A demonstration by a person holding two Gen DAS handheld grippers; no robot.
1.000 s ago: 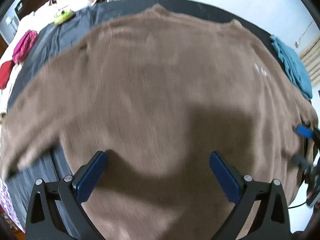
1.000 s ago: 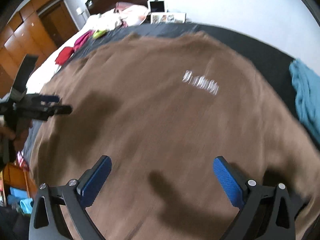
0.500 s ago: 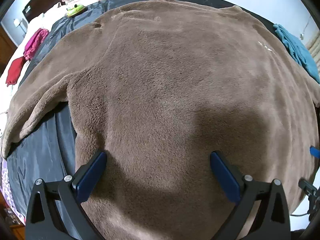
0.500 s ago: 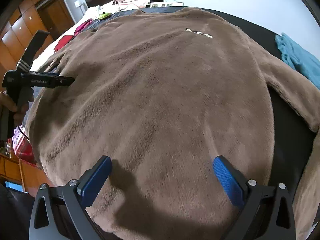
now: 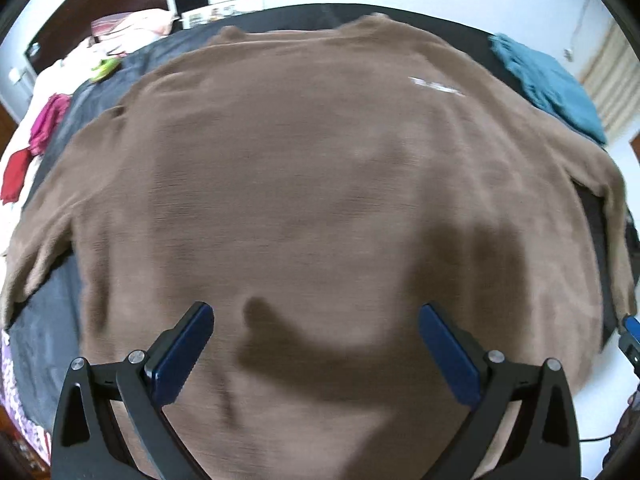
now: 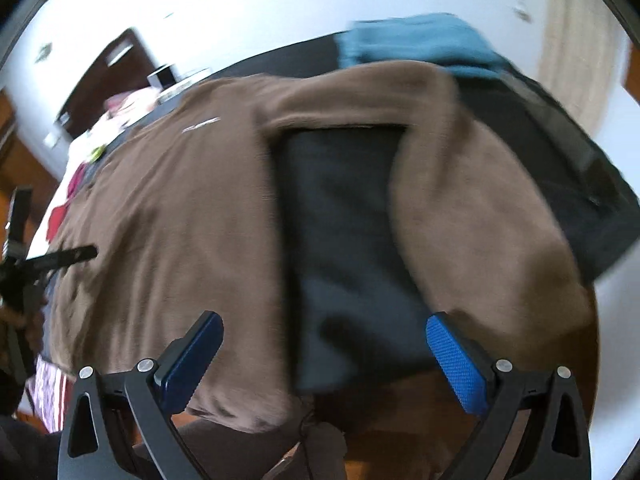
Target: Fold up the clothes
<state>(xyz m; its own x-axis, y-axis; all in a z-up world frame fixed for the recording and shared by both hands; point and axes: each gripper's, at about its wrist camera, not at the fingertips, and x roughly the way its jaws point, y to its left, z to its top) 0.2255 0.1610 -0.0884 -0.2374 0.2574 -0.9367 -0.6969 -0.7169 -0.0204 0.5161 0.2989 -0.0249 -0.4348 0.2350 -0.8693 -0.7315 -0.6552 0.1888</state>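
The brown sweater lay spread flat on the dark bed cover, filling most of the left wrist view, neckline toward the top of the frame and a small white logo at upper right. The left gripper hovered over the lower hem area at bottom centre, jaws wide apart and holding nothing; its shadow fell on the fabric between the blue pads. In the right wrist view the right gripper was at bottom centre, jaws likewise spread and empty, over a strip of bare cover between the sweater body at left and one sleeve, which bent from the upper middle down the right side of the frame. A folded teal garment sat at the top right, just beyond the sleeve. Red and pink clothes lay at the left edge of the left wrist view. Both views were motion-blurred.
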